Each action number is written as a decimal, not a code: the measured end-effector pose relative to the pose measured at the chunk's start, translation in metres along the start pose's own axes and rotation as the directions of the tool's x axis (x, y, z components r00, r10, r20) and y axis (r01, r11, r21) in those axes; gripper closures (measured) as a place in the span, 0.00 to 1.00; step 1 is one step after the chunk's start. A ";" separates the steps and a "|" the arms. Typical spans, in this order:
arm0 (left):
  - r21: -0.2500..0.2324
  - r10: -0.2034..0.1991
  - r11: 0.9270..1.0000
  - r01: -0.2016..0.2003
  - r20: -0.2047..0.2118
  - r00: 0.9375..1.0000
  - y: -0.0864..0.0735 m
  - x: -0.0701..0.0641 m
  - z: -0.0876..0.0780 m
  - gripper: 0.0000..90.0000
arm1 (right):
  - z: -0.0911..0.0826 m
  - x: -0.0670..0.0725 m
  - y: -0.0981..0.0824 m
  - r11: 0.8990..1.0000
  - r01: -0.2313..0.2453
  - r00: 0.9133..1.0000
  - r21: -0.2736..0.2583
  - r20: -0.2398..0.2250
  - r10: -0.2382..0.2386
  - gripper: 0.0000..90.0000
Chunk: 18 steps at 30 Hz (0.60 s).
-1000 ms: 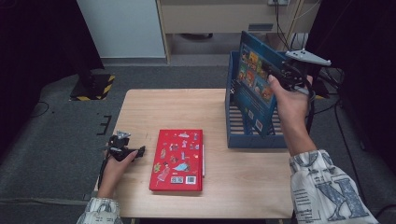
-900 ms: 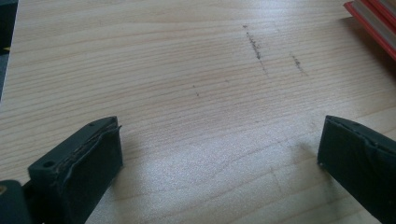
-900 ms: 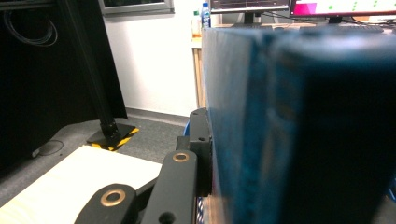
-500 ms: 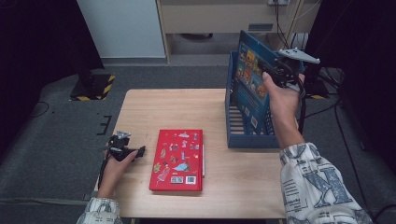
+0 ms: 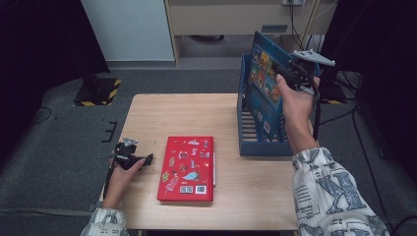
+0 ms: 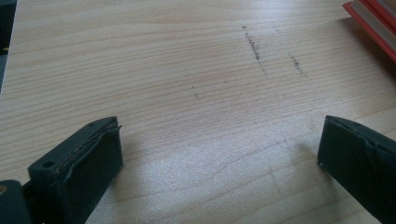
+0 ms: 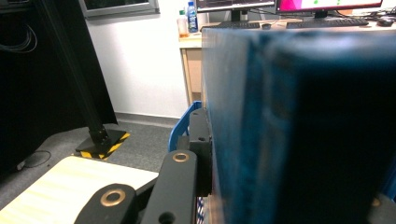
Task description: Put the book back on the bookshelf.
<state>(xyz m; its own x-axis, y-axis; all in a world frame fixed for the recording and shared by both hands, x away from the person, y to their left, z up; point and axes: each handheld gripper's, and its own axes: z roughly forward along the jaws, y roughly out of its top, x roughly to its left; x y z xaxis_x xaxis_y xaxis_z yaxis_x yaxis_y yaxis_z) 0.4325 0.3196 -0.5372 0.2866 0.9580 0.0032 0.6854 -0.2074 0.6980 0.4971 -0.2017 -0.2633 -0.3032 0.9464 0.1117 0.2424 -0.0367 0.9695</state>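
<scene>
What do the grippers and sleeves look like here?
Both grippers are black. The right gripper carries a grey three-cornered plate on top; the left gripper has a smaller grey piece and a black cable trailing back. Its jaws are blocky, with worn pads. The sleeves are white with a dark newsprint-style pattern.

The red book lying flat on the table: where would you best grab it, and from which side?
Probably the long left edge of the red book, come at level from the left, where the open left gripper already rests on the table. The book lies flat with its cover up, so only the thin edges offer a hold. One finger would have to slip under the cover while the other presses on top.
</scene>
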 end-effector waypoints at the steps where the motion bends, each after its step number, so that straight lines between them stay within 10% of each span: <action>1: 0.000 0.001 1.000 -0.001 0.000 1.000 0.000 0.000 0.000 0.00 | 0.000 0.001 0.000 1.000 0.000 1.000 -0.001 0.003 0.000 0.91; 18: 0.000 0.002 1.000 -0.002 0.002 1.000 0.000 0.000 0.000 0.00 | 0.009 0.011 -0.002 1.000 0.012 1.000 -0.006 0.024 -0.012 0.91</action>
<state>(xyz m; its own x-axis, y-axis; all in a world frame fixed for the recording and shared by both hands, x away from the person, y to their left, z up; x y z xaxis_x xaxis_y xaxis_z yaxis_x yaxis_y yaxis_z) 0.4325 0.3193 -0.5372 0.2892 0.9573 0.0035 0.6848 -0.2095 0.6980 0.5016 -0.1881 -0.2663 -0.2837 0.9542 0.0945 0.2333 -0.0269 0.9720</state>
